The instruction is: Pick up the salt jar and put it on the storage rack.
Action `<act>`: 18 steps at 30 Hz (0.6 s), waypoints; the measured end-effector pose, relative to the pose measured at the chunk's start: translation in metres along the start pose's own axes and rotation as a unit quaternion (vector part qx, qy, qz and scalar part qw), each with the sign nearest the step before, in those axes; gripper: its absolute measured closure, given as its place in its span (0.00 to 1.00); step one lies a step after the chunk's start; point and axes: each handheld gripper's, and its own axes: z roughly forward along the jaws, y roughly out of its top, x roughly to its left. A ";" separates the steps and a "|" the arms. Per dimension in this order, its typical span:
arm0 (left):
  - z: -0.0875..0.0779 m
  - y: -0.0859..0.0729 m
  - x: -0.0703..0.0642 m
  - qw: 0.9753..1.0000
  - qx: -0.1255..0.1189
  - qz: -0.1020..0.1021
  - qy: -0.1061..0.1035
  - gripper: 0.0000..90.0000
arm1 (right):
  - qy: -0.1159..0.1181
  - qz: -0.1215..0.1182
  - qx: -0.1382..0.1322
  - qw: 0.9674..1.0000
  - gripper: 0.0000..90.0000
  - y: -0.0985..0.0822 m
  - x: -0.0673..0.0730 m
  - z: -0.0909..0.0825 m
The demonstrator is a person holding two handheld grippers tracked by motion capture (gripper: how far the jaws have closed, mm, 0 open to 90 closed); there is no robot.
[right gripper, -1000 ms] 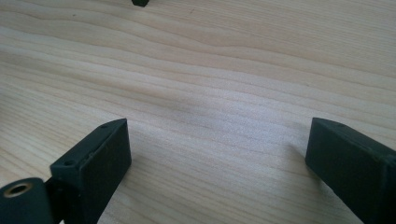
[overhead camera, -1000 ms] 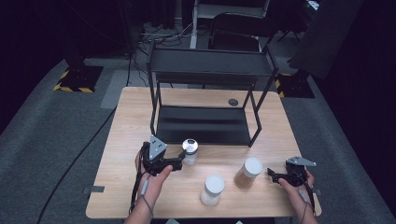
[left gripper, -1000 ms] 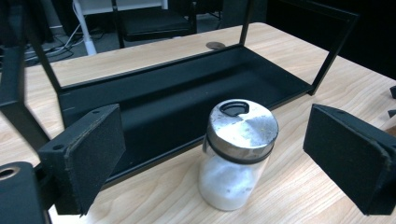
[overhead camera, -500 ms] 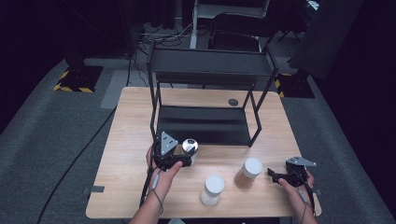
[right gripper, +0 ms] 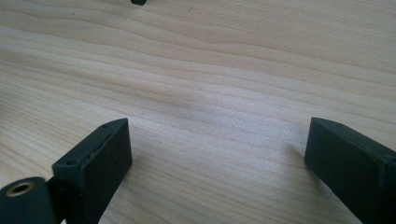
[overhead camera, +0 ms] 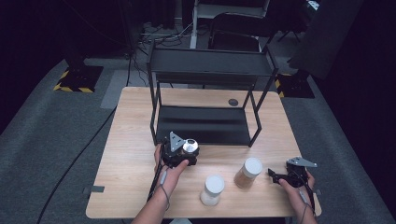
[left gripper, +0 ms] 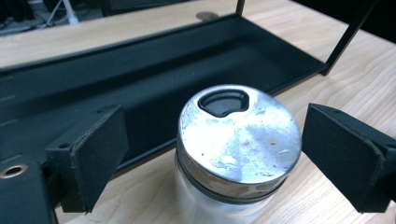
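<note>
We have the left tool [overhead camera: 187,154] around the metal-lidded jar [left gripper: 238,140], which stands on the table [overhead camera: 130,140] just in front of the black rack [overhead camera: 210,93]. Its jaws have just been closing, yet in the left gripper view a gap shows on both sides of the lid, so the pads [left gripper: 100,154] do not press on it yet. We come at the jar from the side, near the lid, so that it stays upright when lifted, probably toward the rack's lower shelf. Our right tool [overhead camera: 280,177] rests low over bare wood with its jaws wide and nothing between them, near the brown jar [overhead camera: 247,172]. The white-capped jar [overhead camera: 212,189] stands beside it.
</note>
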 end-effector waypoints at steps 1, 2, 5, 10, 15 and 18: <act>0.002 0.001 0.000 1.000 0.005 0.001 0.000 0.08 | 0.000 0.000 0.000 1.000 0.08 0.000 0.000 0.000; 0.003 0.001 0.000 1.000 0.009 0.003 0.000 0.08 | 0.000 0.000 0.000 1.000 0.08 0.000 0.000 0.000; 0.008 0.003 0.000 1.000 0.021 0.003 0.000 0.08 | -0.001 0.001 0.000 1.000 0.08 -0.001 0.000 -0.001; 0.015 0.006 0.001 0.999 0.041 0.000 -0.003 0.08 | -0.001 0.002 0.000 1.000 0.08 -0.001 0.000 -0.001; 0.021 0.008 0.002 0.998 0.055 0.003 -0.003 0.09 | -0.002 0.002 0.000 1.000 0.08 -0.001 0.000 -0.001; 0.023 0.007 -0.002 0.998 0.057 0.016 0.003 0.14 | -0.002 0.002 0.000 1.000 0.08 -0.001 0.000 -0.001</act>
